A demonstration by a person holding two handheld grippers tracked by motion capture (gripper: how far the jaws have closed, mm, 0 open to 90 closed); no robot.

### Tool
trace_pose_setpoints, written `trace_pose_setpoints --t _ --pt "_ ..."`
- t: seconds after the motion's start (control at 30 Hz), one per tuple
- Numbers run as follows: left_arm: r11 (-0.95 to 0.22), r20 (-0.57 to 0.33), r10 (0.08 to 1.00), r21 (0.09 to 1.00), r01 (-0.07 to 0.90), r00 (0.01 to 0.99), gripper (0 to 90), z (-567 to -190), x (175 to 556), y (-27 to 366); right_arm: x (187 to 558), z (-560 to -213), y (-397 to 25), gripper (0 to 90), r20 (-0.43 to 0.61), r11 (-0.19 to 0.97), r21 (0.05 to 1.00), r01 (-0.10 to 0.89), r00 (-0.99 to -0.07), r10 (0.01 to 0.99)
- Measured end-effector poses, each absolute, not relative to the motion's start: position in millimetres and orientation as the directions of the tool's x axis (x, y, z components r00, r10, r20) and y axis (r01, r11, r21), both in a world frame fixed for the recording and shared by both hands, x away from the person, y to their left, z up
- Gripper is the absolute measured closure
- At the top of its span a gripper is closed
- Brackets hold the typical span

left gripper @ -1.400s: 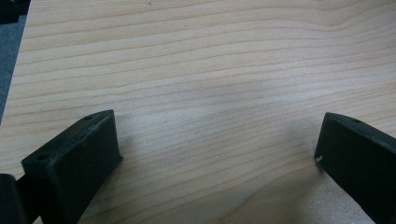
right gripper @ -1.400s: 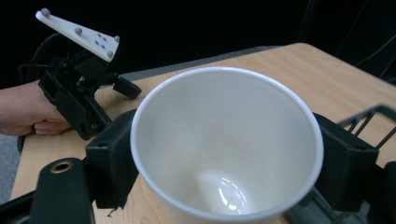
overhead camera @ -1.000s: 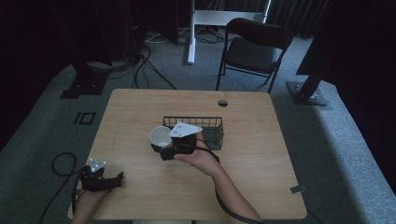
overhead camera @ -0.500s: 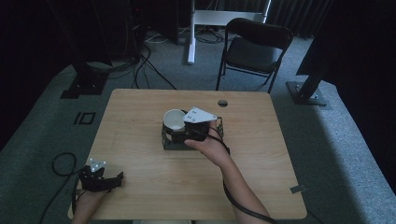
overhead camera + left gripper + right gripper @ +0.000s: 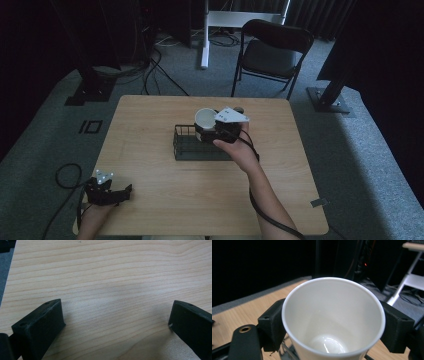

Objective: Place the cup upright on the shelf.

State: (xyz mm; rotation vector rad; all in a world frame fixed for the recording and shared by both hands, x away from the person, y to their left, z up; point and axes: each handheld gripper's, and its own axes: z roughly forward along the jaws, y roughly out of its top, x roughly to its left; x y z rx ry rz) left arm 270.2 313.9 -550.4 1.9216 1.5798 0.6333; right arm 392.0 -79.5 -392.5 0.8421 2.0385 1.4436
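My right tongs (image 5: 209, 129) grip the white paper cup (image 5: 205, 119), upright, above the black wire basket's (image 5: 185, 148) far rim; basket lies directly below. Left tongs (image 5: 111, 192) open, idle on the wooden desk (image 5: 150, 190).

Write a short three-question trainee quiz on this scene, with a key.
1. True or false: the right gripper is shut on the white cup.
2. How do the left gripper jaws stand: A) shut on a cup, B) open above bare table, C) shut on the basket?
3. Fill in: below the cup sits a black wire ____.

Key: 1 true; 2 B; 3 basket.
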Motion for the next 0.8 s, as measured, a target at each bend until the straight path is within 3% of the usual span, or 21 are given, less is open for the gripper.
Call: trace_pose_setpoints --t 0.8 --pt "-0.143 0.005 0.981 0.686 0.714 0.192 0.1 -550 270 314 416 -447 -110 19.9 -0.009 0.256 0.911 0.324 -0.604 0.797"
